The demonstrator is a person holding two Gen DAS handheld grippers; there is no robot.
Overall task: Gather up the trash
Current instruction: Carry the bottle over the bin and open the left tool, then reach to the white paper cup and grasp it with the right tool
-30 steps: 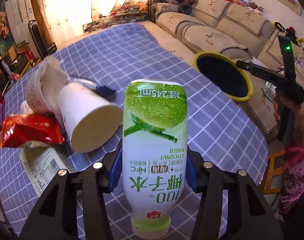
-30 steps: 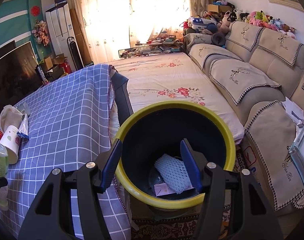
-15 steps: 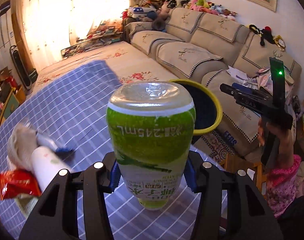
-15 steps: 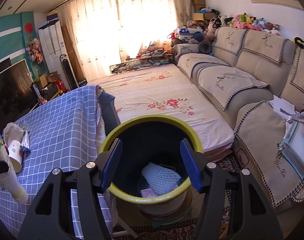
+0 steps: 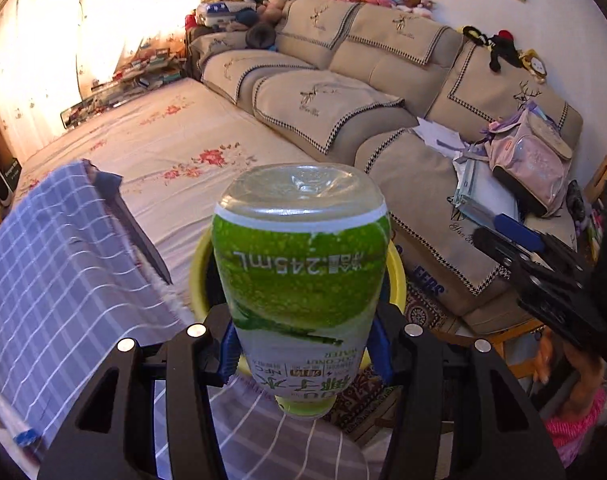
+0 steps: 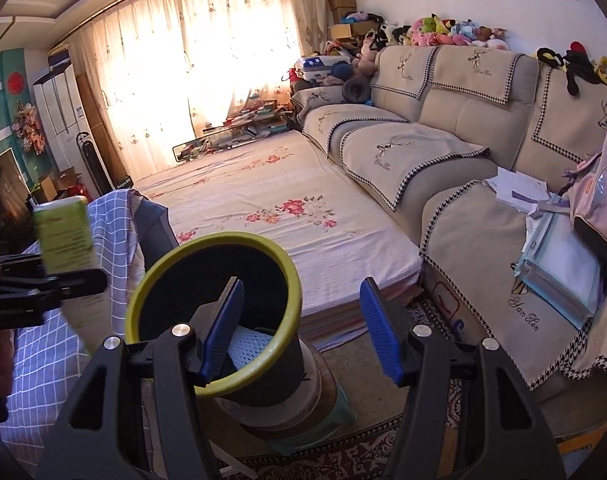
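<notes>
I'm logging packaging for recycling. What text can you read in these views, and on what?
"245mL", upside down, on the bottle clamped in the left gripper.
"COCONUT WATER", "NFC", "100%", upside down, lower on its label.
"Yan Hen" on the sofa cover.
Other print: too small or blurred.

Warm daylight floods through the curtains (image 6: pixel 191 68) far ahead of the tongs, blown out to white glare. The room ahead is evenly lit, with soft shadows. Both fisheye views bend straight lines and darken at the corners. The checked cloth (image 5: pixel 55 280) to the left is motion-blurred.
</notes>
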